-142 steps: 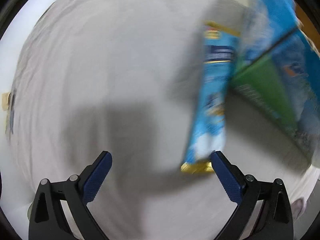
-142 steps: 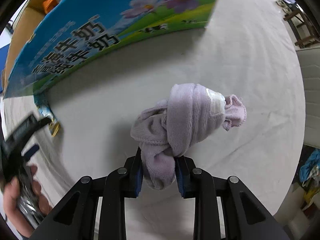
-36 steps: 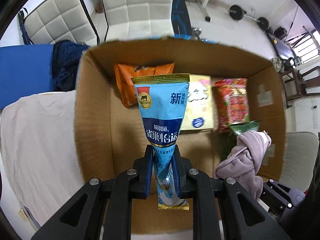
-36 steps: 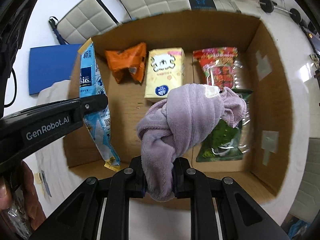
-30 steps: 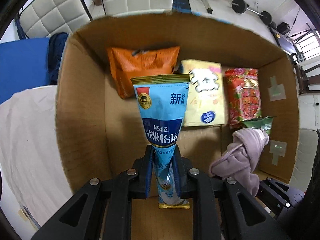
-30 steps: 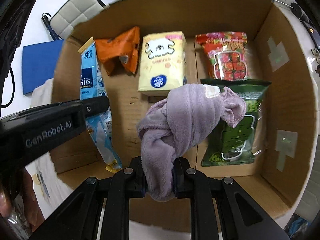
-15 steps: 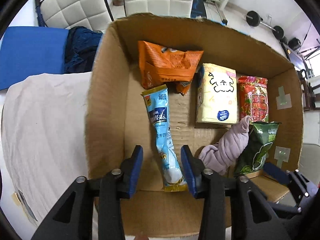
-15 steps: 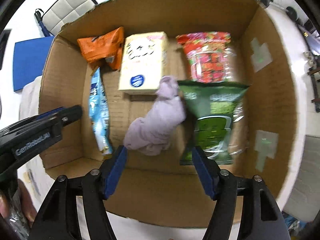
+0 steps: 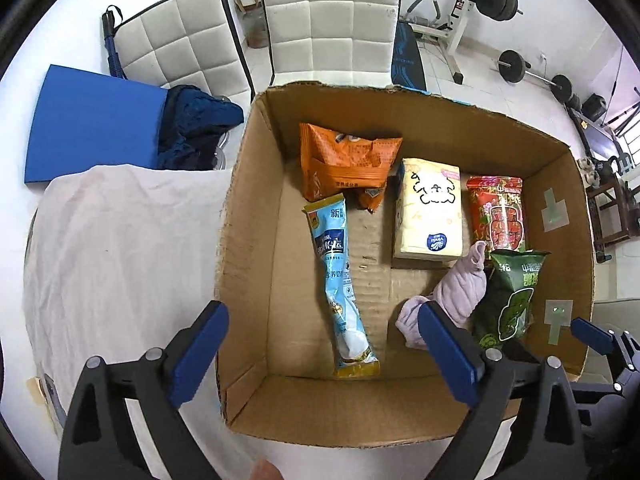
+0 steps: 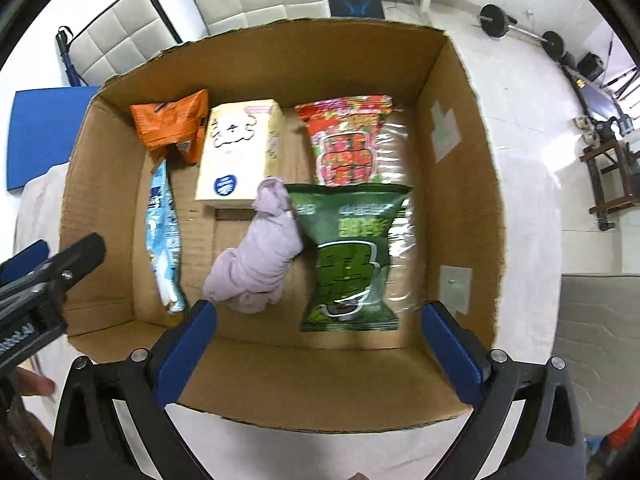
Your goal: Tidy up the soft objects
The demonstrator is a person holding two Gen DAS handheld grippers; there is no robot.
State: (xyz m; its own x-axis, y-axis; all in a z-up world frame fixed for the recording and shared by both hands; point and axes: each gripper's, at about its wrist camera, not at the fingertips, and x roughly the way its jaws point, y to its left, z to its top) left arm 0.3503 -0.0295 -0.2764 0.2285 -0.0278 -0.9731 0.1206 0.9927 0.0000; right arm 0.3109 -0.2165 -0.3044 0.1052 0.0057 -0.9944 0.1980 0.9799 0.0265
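Observation:
An open cardboard box (image 9: pixel 248 240) (image 10: pixel 460 184) lies below both grippers. On its floor rest a long blue Nestle sachet (image 9: pixel 340 280) (image 10: pixel 162 232) and a knotted lilac cloth (image 9: pixel 456 292) (image 10: pixel 260 256). My left gripper (image 9: pixel 320 352) hangs above the box's near left corner, its jaws opening wide, nothing between them. My right gripper (image 10: pixel 318 344) hovers over the near wall, jaws opening wide and empty; the cloth lies far beneath. One blue pad of the right gripper shows at the edge of the left wrist view.
Also in the box: an orange snack bag (image 9: pixel 348 160), a cream tissue pack (image 9: pixel 430 208), a red candy bag (image 9: pixel 496 212) and a green snack bag (image 9: pixel 512 296). A cloth-covered table (image 9: pixel 120 248) lies left of the box. White chairs (image 9: pixel 328 20) and gym weights stand behind.
Both grippers opened and rose. The blue sachet dropped from the left one onto the box floor, and the lilac cloth dropped from the right one beside the green bag.

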